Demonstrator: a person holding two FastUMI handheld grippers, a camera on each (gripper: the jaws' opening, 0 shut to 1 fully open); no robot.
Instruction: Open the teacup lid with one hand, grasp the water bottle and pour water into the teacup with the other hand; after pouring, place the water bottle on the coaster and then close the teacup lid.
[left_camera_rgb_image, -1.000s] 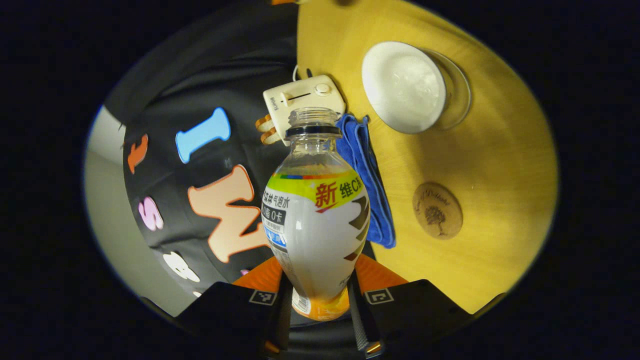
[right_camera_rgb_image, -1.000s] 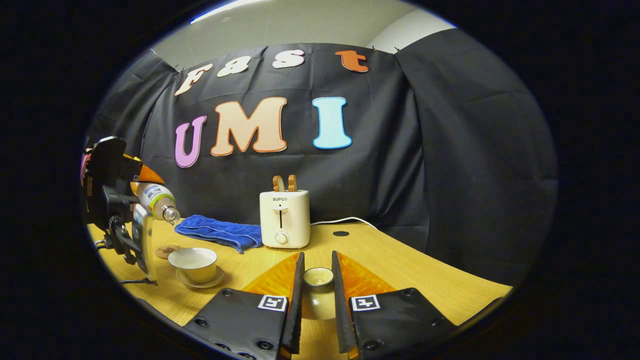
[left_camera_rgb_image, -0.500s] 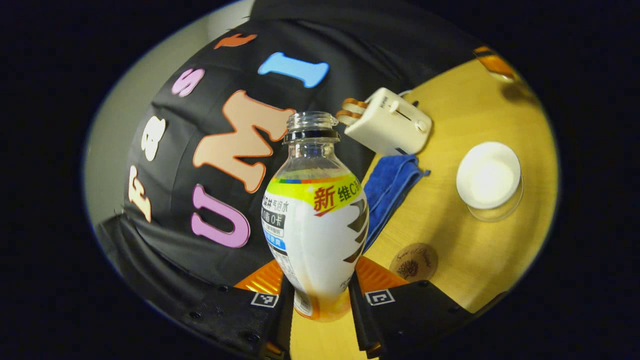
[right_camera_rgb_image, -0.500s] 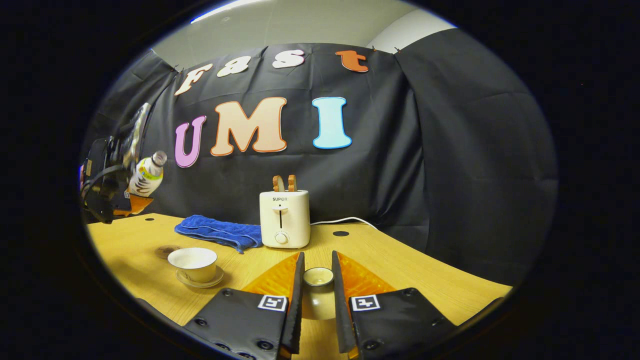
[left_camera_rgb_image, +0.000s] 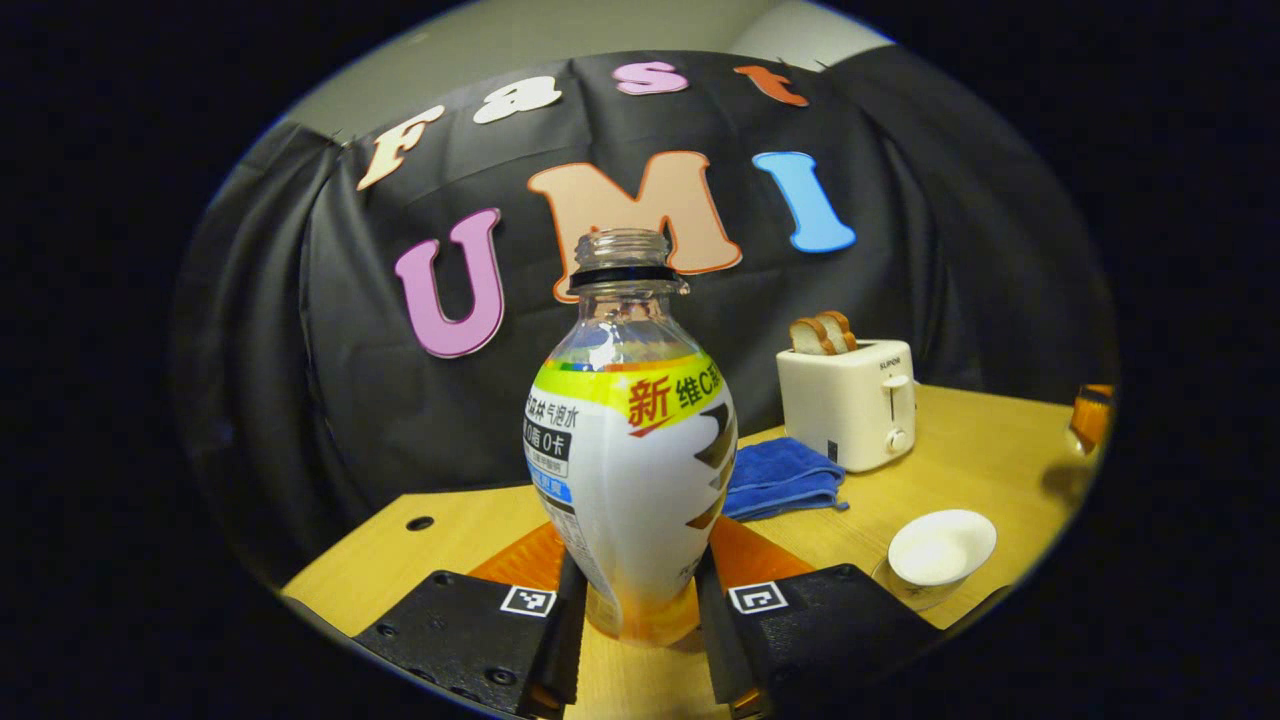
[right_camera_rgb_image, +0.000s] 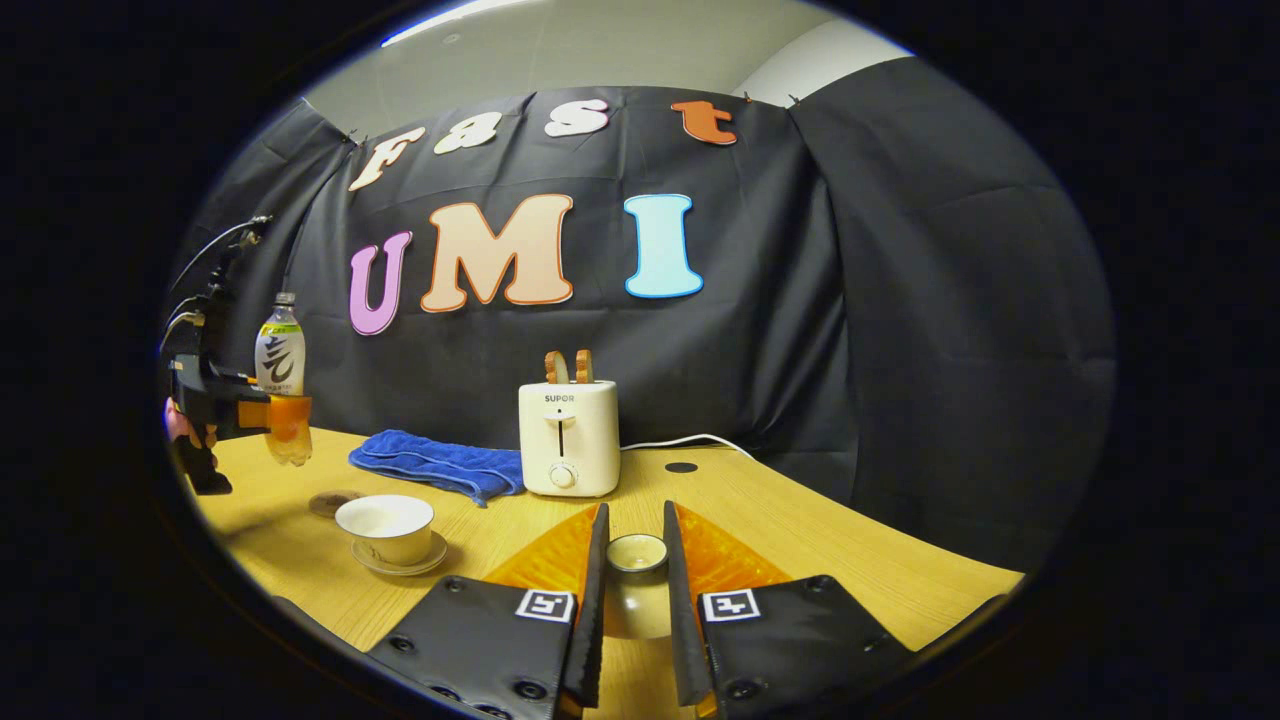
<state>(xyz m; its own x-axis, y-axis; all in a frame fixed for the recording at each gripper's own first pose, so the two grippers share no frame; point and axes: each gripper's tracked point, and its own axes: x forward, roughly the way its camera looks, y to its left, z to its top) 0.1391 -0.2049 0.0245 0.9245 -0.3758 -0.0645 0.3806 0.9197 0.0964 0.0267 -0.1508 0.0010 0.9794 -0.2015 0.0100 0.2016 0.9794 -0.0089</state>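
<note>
A pale wooden table (right_camera_rgb_image: 800, 540) stands before the black cloth wall, and at its left in the right gripper view we see the left gripper (right_camera_rgb_image: 275, 415), held by a hand (right_camera_rgb_image: 185, 430), with both fingers clamped on the lower body of the upright, uncapped water bottle (right_camera_rgb_image: 279, 358), which is raised above the table over the round coaster (right_camera_rgb_image: 333, 502). Moving right, we find the open teacup (right_camera_rgb_image: 386, 528) on its saucer (right_camera_rgb_image: 432, 556), a blue towel (right_camera_rgb_image: 440, 465) behind it and a white toaster (right_camera_rgb_image: 568, 438) holding two bread slices. At the bottom centre we see the right gripper (right_camera_rgb_image: 636, 575) closed on the teacup lid (right_camera_rgb_image: 636, 585), held upside down low over the table.
</note>
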